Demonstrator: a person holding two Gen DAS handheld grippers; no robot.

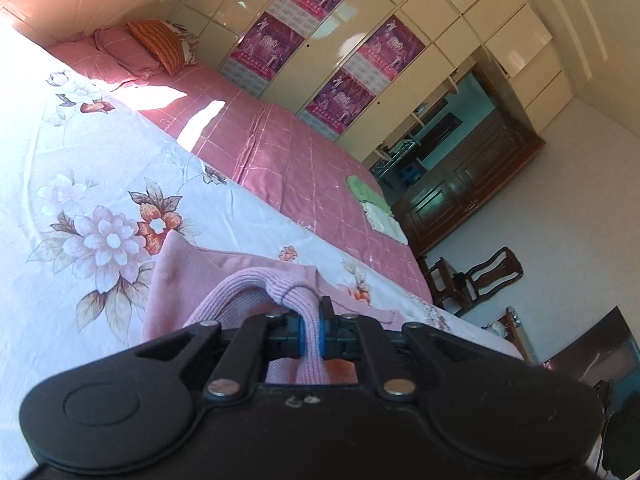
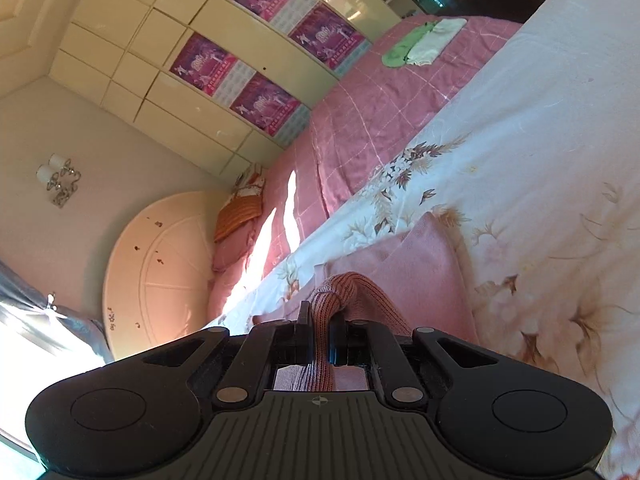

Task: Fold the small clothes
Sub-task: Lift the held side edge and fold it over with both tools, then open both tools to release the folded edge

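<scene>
A small pink knit garment [image 1: 188,276] lies on the floral white bedsheet [image 1: 80,168]. My left gripper [image 1: 311,320] is shut on a ribbed fold of it, which bulges out between the blue pads. In the right wrist view the same pink garment [image 2: 424,268] lies on the sheet [image 2: 540,152], and my right gripper [image 2: 320,330] is shut on another ribbed fold. Both grippers hold the cloth just above the bed. The rest of the garment under the grippers is hidden.
A pink checked bedspread [image 1: 304,160] covers the far half of the bed, with folded green and white clothes [image 1: 372,200] on it. Pillows [image 1: 128,52] lie at the headboard. A cream wardrobe [image 1: 360,12], a dark cabinet [image 1: 468,192] and a chair [image 1: 476,276] stand beyond.
</scene>
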